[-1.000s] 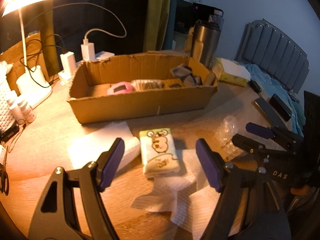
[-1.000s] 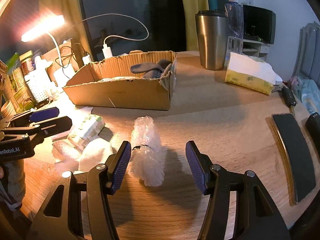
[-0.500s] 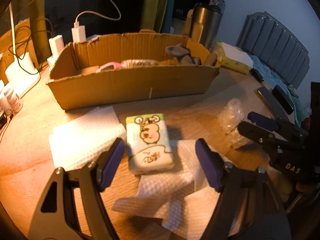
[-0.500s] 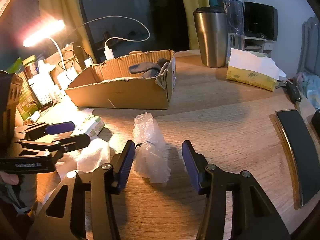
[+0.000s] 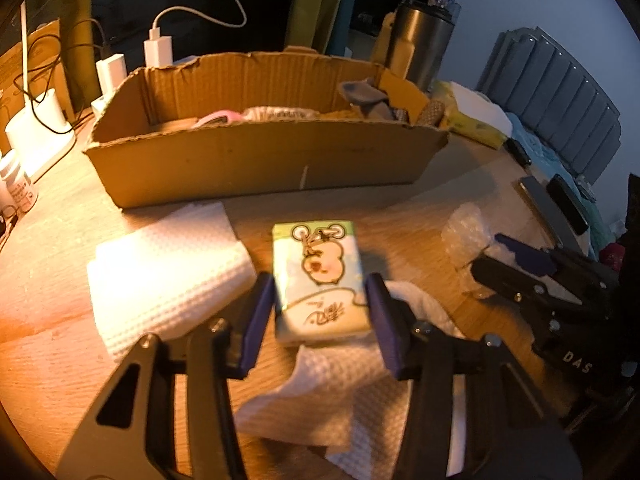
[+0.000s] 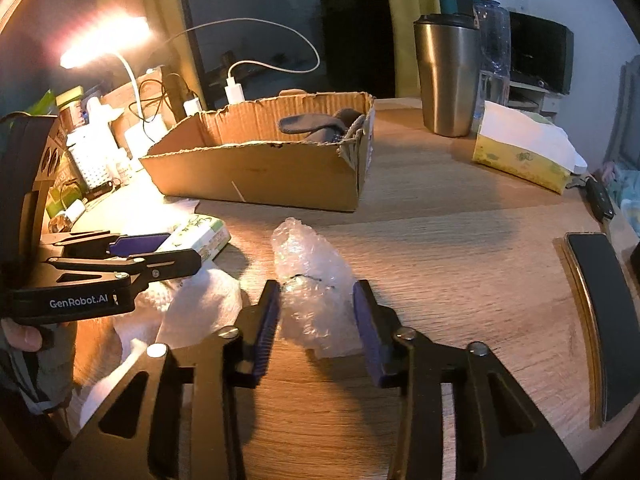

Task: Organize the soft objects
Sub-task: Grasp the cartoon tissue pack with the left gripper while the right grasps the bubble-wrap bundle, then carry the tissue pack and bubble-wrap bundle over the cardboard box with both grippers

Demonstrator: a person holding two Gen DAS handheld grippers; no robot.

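1. Two hand-held grippers are lowered over a wooden table (image 6: 460, 248), each straddling one soft item.
2. Left gripper (image 5: 320, 312): jaws closing, with a tissue pack (image 5: 320, 276) between the purple pads. The pads sit at or just beside its long edges; firm contact cannot be told. Its side arm reads "GenRobot.AI" in the right wrist view (image 6: 120, 258).
3. Tissue pack: green and white wrapper printed with a cartoon animal, a bicycle and a script too stylised to read. It lies flat, partly on a crumpled paper towel (image 5: 344, 400), just in front of the box.
4. Right gripper (image 6: 316, 320): jaws closing, with a bubble-wrap bundle (image 6: 312, 280) between them. The pads are at the bundle's sides; a grip is not confirmed. Its side arm reads "DAS" in the left wrist view (image 5: 552, 300).
5. Bubble-wrap bundle: clear, cinched by a dark tie, lying on the bare table right of the tissue pack.
6. Folded paper towel (image 5: 168, 276): white, embossed, left of the tissue pack.
7. Cardboard box (image 5: 264, 160): open, torn rim, holding grey cloth (image 6: 316, 124), a pink item (image 5: 218, 117) and other pieces that are hard to make out.
8. Steel tumbler (image 6: 446, 80) and a yellow tissue box (image 6: 520, 156) stand beyond the cardboard box; its print is unreadable.
9. Lit desk lamp (image 6: 104, 40) at far left.
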